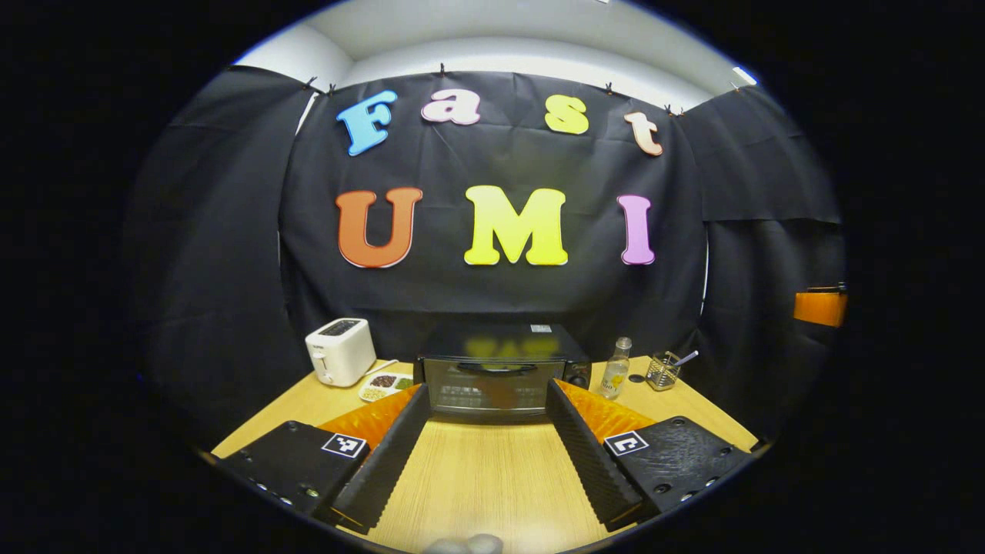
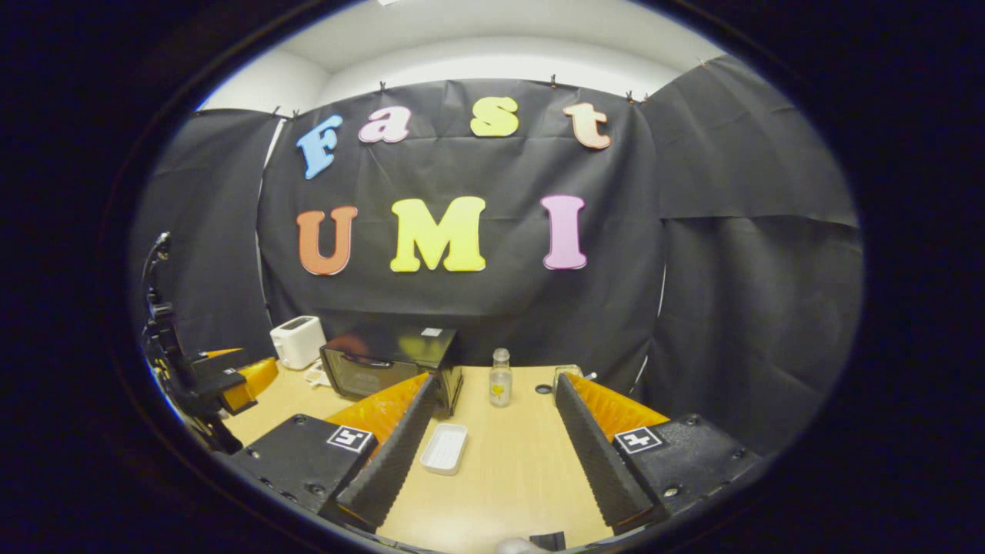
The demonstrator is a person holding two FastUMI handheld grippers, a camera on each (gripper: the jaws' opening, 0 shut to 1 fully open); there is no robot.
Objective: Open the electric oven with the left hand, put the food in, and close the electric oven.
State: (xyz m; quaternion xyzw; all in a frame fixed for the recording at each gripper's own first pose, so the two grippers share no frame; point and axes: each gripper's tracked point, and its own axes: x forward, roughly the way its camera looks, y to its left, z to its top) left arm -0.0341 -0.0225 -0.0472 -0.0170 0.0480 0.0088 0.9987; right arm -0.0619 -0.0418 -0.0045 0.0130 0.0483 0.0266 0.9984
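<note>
While both grippers are held spread and empty above the wooden table [image 1: 477, 477], left gripper [image 1: 487, 431] faced at the closed electric oven [image 1: 500, 369], right gripper [image 2: 492, 435] near a white tray [image 2: 445, 448], bottle [image 2: 500, 377] beside oven.

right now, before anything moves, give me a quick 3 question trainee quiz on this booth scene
1. True or false: the door of the black electric oven is shut.
2. What stands directly left of the oven in the left gripper view: (a) the white toaster, (b) the clear glass bottle, (c) the wire mesh basket?
3. In the right gripper view, what lies on the wooden table between the right gripper fingers?

Key:
1. True; the left gripper is open and short of it.
2. (a)
3. A white rectangular tray.
</note>
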